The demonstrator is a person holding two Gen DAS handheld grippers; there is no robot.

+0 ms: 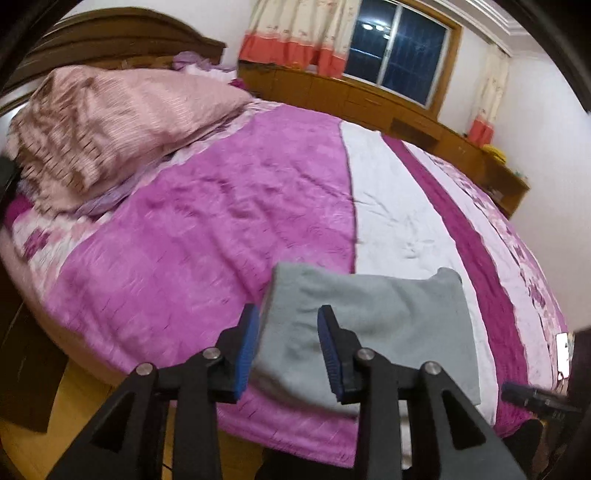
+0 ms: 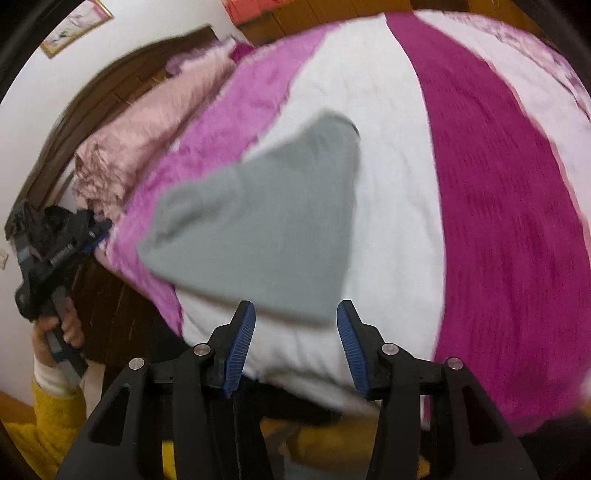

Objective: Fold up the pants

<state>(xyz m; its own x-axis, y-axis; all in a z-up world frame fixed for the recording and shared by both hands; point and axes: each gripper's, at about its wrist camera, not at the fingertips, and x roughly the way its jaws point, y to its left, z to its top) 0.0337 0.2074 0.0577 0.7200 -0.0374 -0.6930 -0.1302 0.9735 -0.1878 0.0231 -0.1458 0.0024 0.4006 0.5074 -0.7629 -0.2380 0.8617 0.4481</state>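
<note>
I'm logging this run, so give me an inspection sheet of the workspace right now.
Surface: bed with a pink, white and magenta striped cover, wrinkled.
Job's things: grey pants folded into a compact bundle, lying flat near the bed's front edge, across the pink and white stripes.
Clutter: crumpled pinkish quilt piled at the head of the bed.
Grippers: left gripper open, nothing between its fingers, above the bundle's near edge; right gripper open, holding nothing, apart from the pants.
Cables: nothing seen.
Surroundings: wooden headboard, wooden cabinet under a dark window, curtains, a framed picture on the wall, a person's yellow sleeve.
</note>
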